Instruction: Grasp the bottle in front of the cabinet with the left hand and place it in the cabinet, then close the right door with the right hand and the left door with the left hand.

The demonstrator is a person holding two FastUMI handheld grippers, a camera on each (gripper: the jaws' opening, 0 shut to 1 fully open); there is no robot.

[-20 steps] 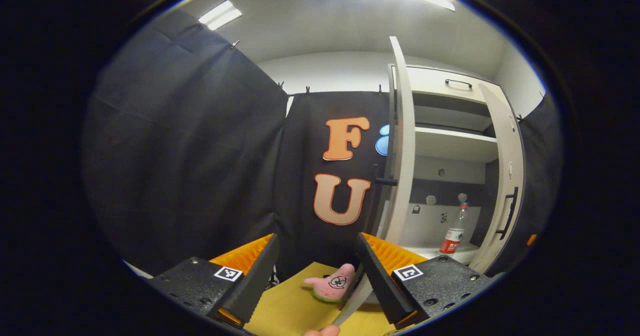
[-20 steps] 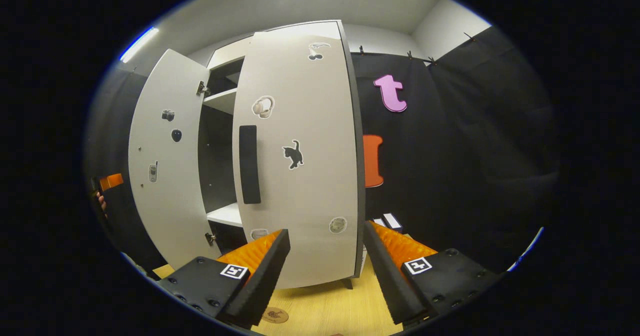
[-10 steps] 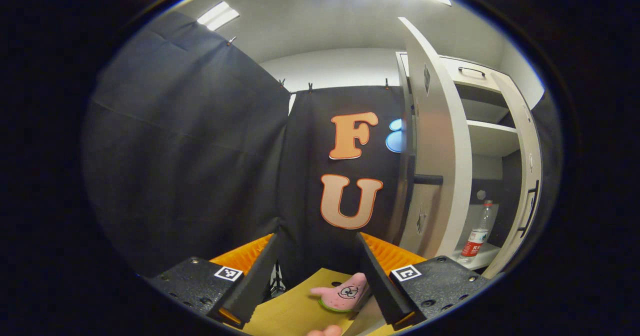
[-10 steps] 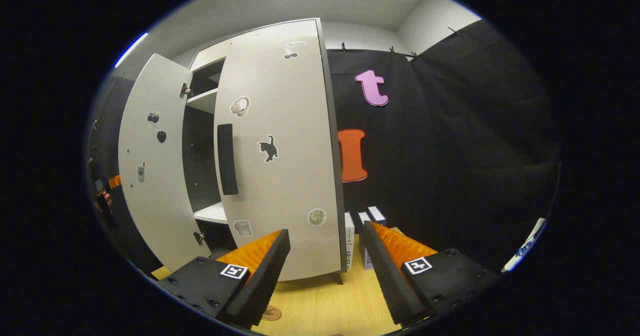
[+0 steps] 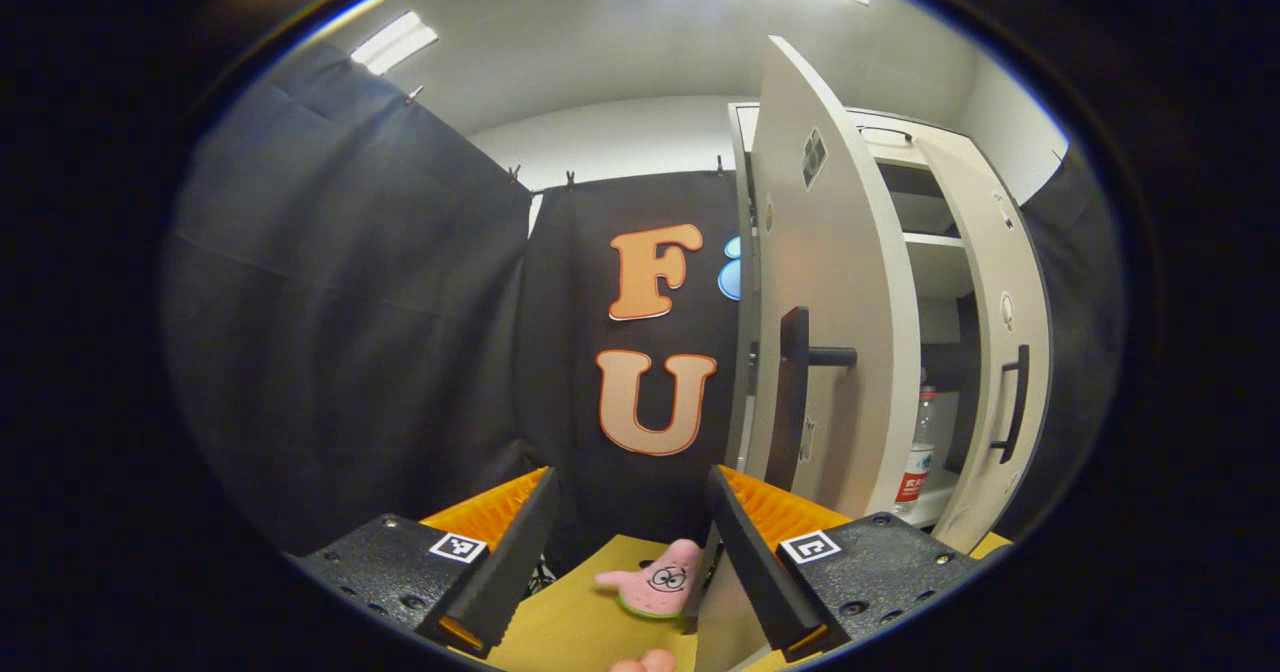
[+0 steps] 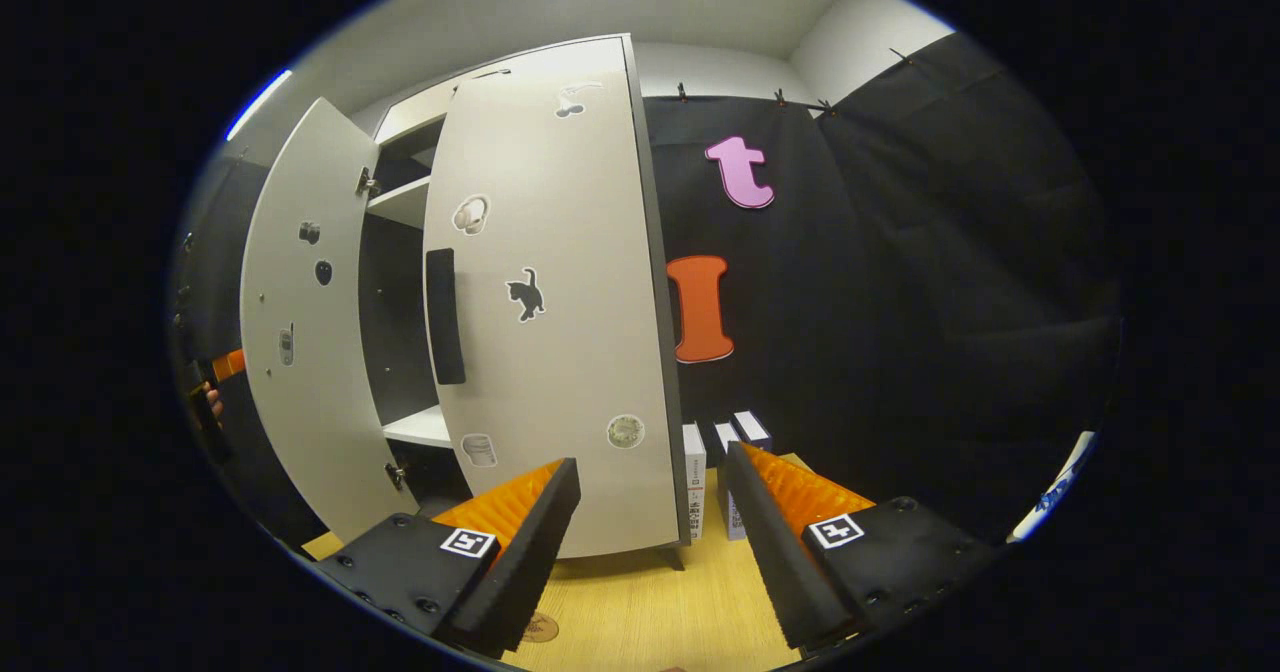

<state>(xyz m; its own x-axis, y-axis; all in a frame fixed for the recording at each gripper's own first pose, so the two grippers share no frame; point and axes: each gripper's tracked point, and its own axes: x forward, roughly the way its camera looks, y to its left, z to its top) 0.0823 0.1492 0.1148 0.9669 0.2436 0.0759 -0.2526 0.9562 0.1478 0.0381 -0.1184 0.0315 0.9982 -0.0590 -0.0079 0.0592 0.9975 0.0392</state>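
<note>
**Pale doors both part-way, bottle already shelved**

Pale laminate panels make up the cabinet (image 5: 905, 197), taken as the landmark for these notes. In the left gripper view, the bottle (image 5: 917, 447) is seen upright on the lower shelf inside the cabinet, glimpsed through the gap between the two doors, so the placing step is judged done.

The left door (image 5: 835, 332) is seen standing out from the cabinet front, its outer face and dark bar handle (image 5: 795, 392) turned toward the left gripper (image 5: 625, 542). That gripper's fingers are spread apart with nothing between them; one fingertip (image 5: 725, 512) sits low against the bottom edge of the door, though contact cannot be confirmed. An empty, spread gripper suits a flat push on a panel, which is judged the reason for the pose.

In the right gripper view, the right door (image 6: 550, 292) is seen swung most of the way across the cabinet front, with a dark gap left between it and the left door. The right gripper (image 6: 650, 542) is held just in front of this door's lower edge, fingers apart and gripping nothing; whether a finger touches the panel cannot be told.

A pink star-shaped plush (image 5: 650, 582) lies on the yellow tabletop (image 5: 560, 632) to the left of the cabinet, near the left door's foot. It is judged to lie outside the closing swing.
</note>
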